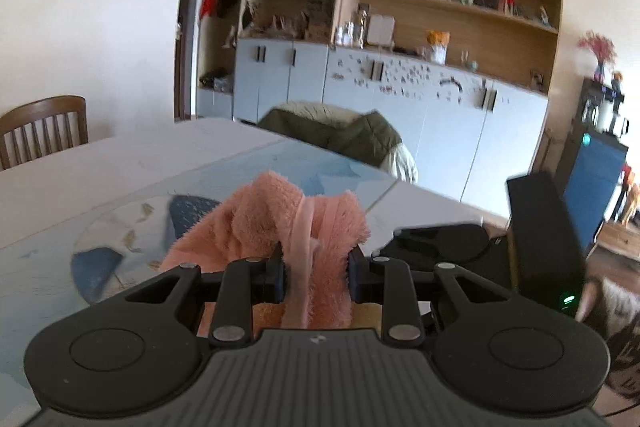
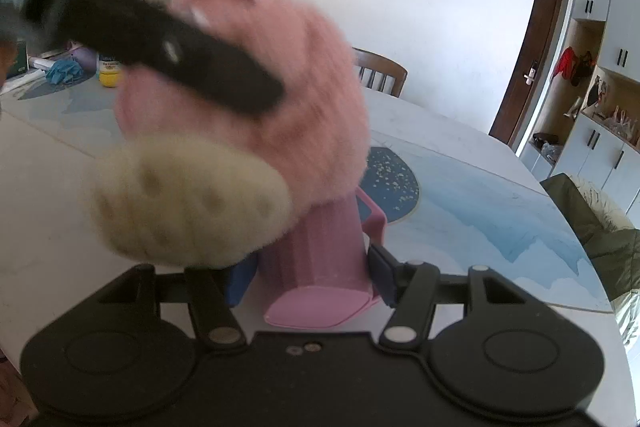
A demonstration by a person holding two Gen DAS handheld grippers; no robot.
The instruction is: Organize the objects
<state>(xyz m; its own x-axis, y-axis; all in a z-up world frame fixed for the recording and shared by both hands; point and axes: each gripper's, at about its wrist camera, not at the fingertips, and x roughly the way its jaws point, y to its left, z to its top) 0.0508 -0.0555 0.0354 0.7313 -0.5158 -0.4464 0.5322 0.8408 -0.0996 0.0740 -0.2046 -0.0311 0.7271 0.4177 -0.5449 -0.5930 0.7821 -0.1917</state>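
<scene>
The left hand-held gripper (image 1: 316, 277) is clamped on the pink plush toy (image 1: 280, 227), holding it at twelve o'clock of its camera, above the tabletop (image 1: 100, 179). At five o'clock of the toy in the right view, the right hand-held gripper (image 2: 310, 281) grips a pink cup (image 2: 320, 259) beneath it. Judged so, the toy is mid-placement onto or into the cup; bottles and cloth at ten o'clock remain unsorted.
</scene>
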